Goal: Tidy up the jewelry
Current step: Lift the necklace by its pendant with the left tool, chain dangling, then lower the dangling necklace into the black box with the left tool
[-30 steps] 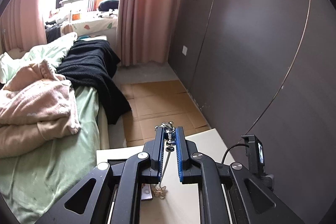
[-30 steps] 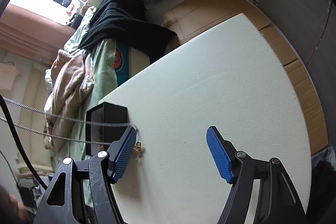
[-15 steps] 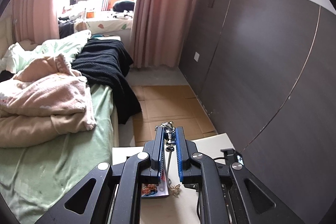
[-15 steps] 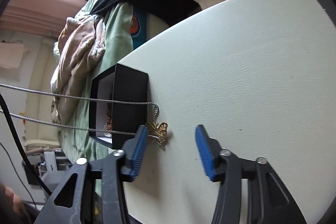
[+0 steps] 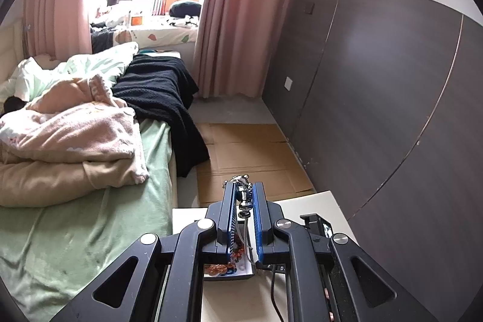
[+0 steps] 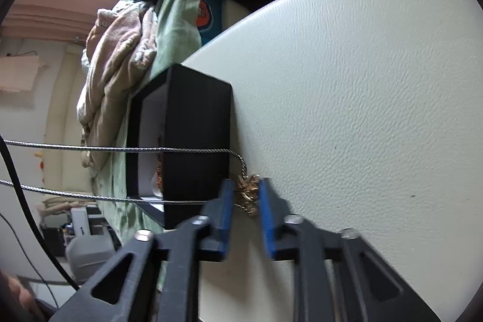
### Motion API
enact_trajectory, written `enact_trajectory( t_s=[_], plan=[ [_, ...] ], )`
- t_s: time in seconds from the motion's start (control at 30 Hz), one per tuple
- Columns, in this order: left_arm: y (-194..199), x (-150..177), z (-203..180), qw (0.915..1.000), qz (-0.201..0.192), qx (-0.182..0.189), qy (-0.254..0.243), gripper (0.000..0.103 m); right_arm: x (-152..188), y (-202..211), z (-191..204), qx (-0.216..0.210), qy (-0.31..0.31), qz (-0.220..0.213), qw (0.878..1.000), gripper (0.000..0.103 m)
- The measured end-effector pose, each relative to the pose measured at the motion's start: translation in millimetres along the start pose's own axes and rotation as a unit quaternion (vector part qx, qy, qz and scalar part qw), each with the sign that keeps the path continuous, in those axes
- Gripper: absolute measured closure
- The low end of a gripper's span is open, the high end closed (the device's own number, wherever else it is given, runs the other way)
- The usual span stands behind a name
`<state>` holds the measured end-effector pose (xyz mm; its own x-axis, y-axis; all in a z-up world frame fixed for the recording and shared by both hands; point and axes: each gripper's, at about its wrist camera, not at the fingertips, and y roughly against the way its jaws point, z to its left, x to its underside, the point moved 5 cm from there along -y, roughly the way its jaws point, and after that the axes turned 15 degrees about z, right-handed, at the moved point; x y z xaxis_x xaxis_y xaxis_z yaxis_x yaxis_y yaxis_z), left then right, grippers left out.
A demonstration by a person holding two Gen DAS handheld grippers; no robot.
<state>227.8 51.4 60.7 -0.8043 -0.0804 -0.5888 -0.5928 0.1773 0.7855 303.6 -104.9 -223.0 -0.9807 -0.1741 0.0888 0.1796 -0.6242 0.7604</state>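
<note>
Both tongs, left and right, have black angular frames, silver screws and ribbed blue pads.

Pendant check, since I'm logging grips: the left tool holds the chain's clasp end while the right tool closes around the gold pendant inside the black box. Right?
Not quite. The right wrist view shows the pendant on the white table, beside the box, not inside it. The left tool does hold the clasp end, and the right tool is around the pendant.
</note>
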Motion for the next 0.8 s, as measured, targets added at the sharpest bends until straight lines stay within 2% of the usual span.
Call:
enact_trajectory(
  t_s=[0.2, 0.33, 0.53, 0.8],
  plan=[
    [4, 0, -1, 1.0000, -0.002, -0.003, -0.001, 0.092, 3, 13, 7, -0.005, 0.012, -0.023, 1.000, 0.094],
    [12, -4, 2, 0.9999, -0.010, -0.005, 0.002, 0.092, 7, 31, 13, -0.017, 0.019, -0.043, 0.999, 0.094],
    [38, -25, -5, 0.9993, -0.035, -0.012, -0.008, 0.092, 14, 63, 27, -0.048, 0.039, -0.083, 0.995, 0.094],
    [74, -55, -17, 0.9964, -0.070, -0.036, -0.031, 0.092, 23, 85, 37, -0.075, 0.057, -0.111, 0.989, 0.094]
  ],
)
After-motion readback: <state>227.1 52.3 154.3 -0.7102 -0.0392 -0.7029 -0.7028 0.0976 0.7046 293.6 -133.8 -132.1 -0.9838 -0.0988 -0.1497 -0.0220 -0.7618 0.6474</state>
